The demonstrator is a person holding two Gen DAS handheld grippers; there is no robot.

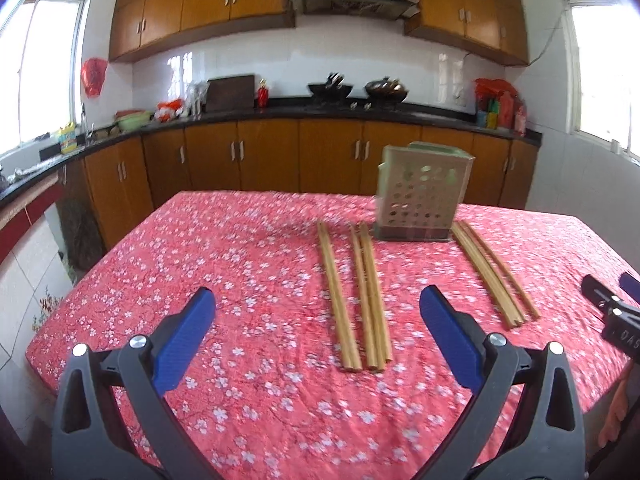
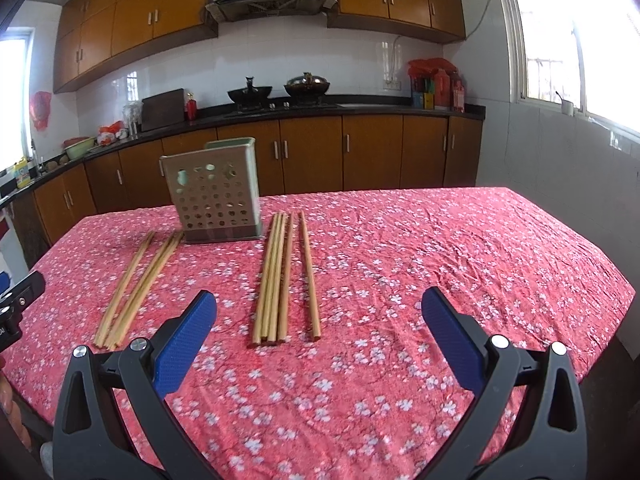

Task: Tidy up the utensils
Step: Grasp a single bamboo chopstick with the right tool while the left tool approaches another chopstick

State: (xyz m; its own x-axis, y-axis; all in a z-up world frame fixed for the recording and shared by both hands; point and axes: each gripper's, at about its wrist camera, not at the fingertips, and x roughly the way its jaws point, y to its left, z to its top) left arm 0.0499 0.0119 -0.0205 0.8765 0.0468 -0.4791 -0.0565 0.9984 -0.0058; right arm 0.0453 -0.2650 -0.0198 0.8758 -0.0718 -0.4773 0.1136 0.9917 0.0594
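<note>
Both grippers' fingers stood wide apart, gripping nothing: the left gripper [image 1: 316,308] and the right gripper [image 2: 318,308] hung above the near part of the table [image 2: 460,240]. A perforated metal holder [image 2: 214,194] stood upright toward the far edge. One group of chopsticks [image 2: 280,276] lay just right of it, another group [image 1: 352,296] on its left, all flat on the floral cloth.

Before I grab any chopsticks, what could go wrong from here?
The chopsticks lie bunched side by side, so the open right gripper may pinch several and scatter the rest. The perforated holder looks light and may tip when sticks are dropped in. The wrinkled tablecloth could snag a fingertip.
</note>
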